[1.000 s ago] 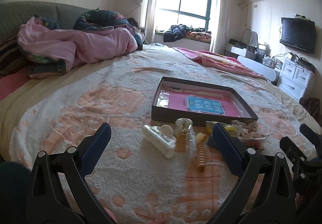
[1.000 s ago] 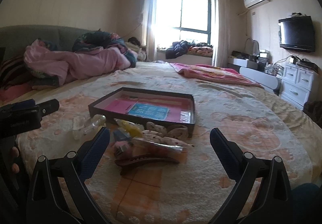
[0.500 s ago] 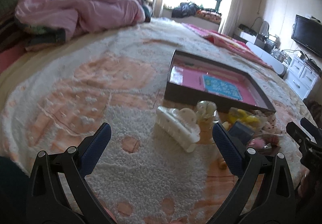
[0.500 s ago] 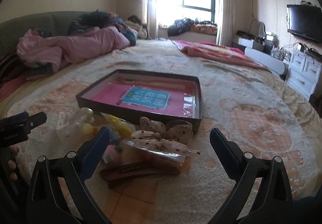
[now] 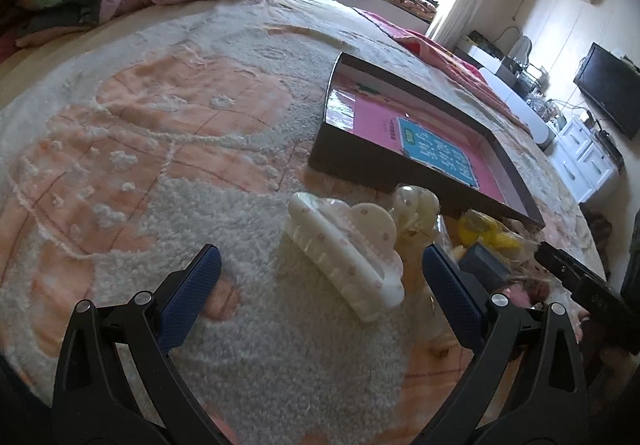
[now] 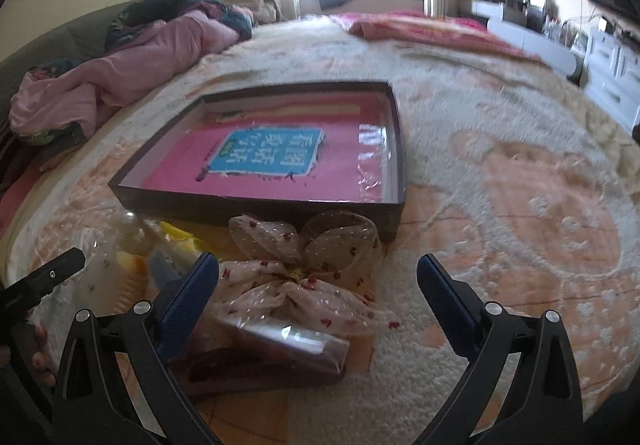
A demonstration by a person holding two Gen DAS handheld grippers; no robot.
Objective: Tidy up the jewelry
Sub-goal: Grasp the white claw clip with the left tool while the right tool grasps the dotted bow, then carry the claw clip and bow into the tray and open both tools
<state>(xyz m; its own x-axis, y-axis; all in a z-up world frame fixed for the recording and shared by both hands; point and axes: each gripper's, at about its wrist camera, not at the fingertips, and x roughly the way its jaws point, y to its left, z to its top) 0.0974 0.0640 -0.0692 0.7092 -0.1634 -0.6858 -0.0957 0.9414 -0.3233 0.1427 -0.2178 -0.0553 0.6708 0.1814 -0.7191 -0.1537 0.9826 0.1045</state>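
A white claw hair clip (image 5: 348,253) with pink dots lies on the fluffy bedspread, between the wide-apart fingers of my open left gripper (image 5: 320,293). Behind it stands a shallow dark box (image 5: 404,161) with a pink lining. In the right wrist view my open right gripper (image 6: 318,297) hovers over a sheer spotted hair bow (image 6: 304,273) and a dark brown clip in clear wrap (image 6: 276,357), just in front of the same box (image 6: 260,201). A yellow piece (image 6: 180,239) and a clear bauble clip (image 5: 414,205) lie in the pile.
The peach and cream bedspread (image 5: 160,149) spreads all around. Pink and dark quilts (image 6: 120,73) are heaped at the far left. A white cabinet (image 6: 612,73) and a television (image 5: 610,89) stand beyond the bed's right side. A hand (image 6: 40,353) shows at the left.
Both grippers have dropped lower and moved closer to the pile. The white claw clip now sits between the left fingers, and the bow fills the space before the right fingers.
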